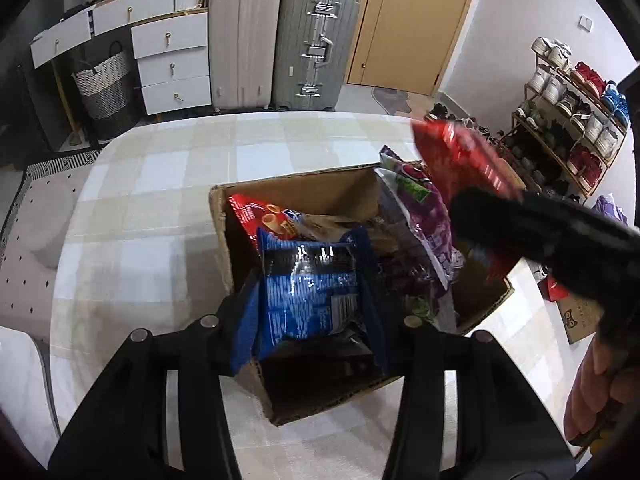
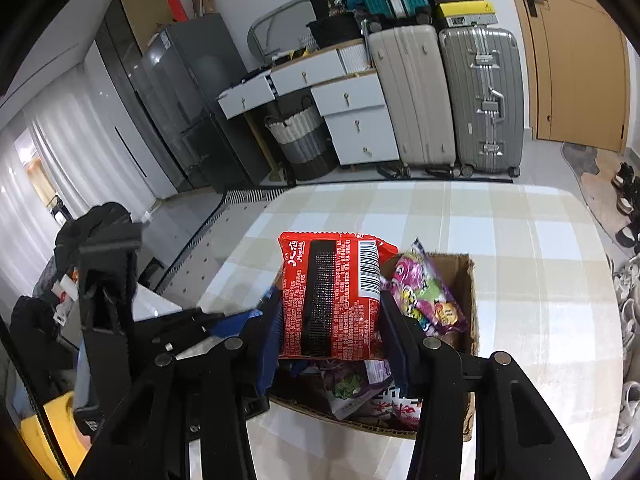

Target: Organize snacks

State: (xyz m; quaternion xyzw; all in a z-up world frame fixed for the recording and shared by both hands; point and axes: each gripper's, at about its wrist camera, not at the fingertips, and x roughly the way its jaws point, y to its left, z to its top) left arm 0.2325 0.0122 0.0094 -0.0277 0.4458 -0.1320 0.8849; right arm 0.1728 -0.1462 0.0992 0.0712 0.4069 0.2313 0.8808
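Barcode (image 2: 369, 269) on red packet (image 2: 332, 296), "Mondelēz" print

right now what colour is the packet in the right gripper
Red, with a white barcode panel; the packet shows best in the right wrist view.

You are looking at a cardboard box (image 1: 224, 232) sitting on the table (image 1: 160, 184), with snack packets lying inside it. Your left gripper (image 1: 316, 300) is holding one packet (image 1: 308, 292) over the box's near end, and your right gripper (image 2: 332, 312) is holding another packet (image 2: 332, 296) above its right side. Two suitcases (image 1: 280, 40) are standing side by side behind the table.
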